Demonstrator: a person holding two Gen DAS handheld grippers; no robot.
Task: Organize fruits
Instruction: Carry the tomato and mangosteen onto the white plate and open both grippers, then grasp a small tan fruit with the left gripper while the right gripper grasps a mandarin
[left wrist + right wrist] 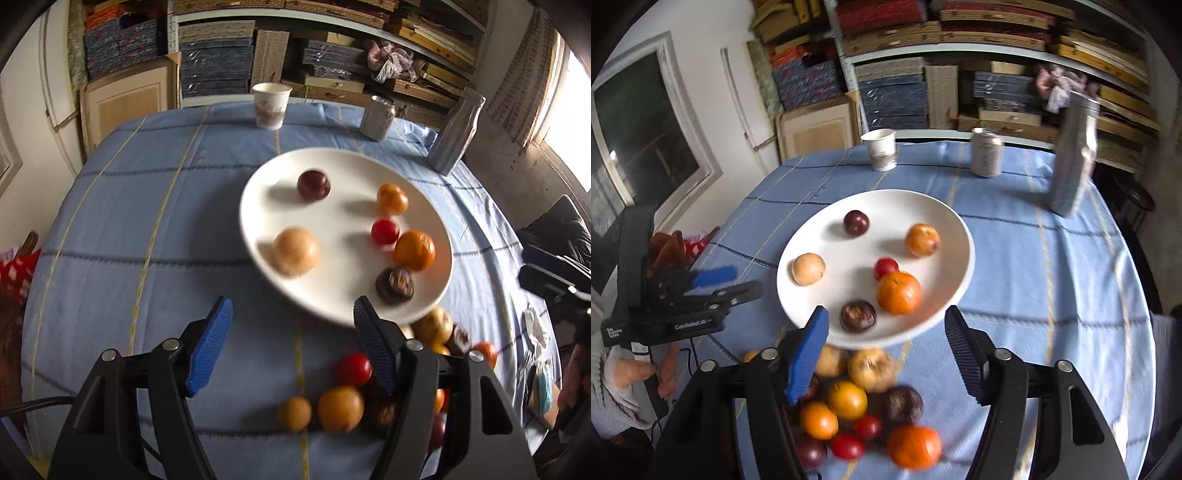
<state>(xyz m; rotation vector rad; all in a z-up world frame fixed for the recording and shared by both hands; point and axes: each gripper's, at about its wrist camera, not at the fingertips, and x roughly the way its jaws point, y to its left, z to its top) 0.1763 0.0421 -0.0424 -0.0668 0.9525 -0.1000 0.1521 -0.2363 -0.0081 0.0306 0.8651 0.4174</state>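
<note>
Loose fruits (849, 402), six on plate (820, 229)

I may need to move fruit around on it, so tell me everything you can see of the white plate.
The white plate is round, shallow and glossy, probably ceramic, and sits flat on the blue tablecloth, mid-table. Six fruits lie spread on it: a dark plum, a pale tan fruit, two orange ones, a small red one and a dark brownish one. Its near rim hides part of the loose fruit pile. Neither gripper touches it.

— What's behind the bench (1052, 258)?
— Shelves (960, 55) crammed with stacked mats and boxes, against a white wall (701, 55).
— Any light?
— Daylight through a bright window (569, 122) beside bare brick.
</note>
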